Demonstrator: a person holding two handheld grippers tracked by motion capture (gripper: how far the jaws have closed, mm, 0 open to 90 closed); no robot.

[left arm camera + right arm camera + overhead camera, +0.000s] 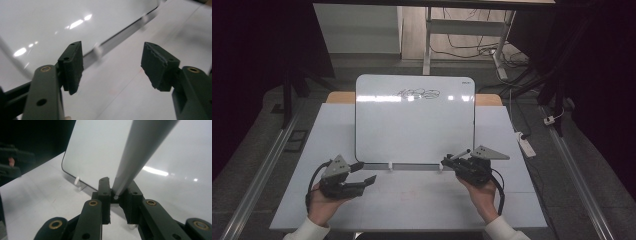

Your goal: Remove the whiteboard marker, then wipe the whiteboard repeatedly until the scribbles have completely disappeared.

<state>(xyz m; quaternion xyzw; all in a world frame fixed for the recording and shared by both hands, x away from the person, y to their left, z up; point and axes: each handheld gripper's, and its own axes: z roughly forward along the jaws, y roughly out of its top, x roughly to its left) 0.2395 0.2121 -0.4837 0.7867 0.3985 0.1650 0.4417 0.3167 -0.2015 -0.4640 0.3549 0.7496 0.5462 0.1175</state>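
A whiteboard (414,125) leans upright on two small white feet (390,166) at the table's middle, with a black scribble (418,93) near its top edge. My right gripper (448,161) is at the board's lower right corner, shut on a grey marker (460,154). In the right gripper view the marker (142,150) rises from between the jaws of the gripper (117,185) across the board (95,150). My left gripper (364,172) sits at the board's lower left, open and empty. Its view shows the gripper (112,51) facing the board's bottom edge (120,35).
The white table top (412,205) stretches in front of the board. A white power strip (527,145) and cables lie on the floor to the right. Desk legs (428,45) stand behind the table. Metal rails (259,175) run along both sides.
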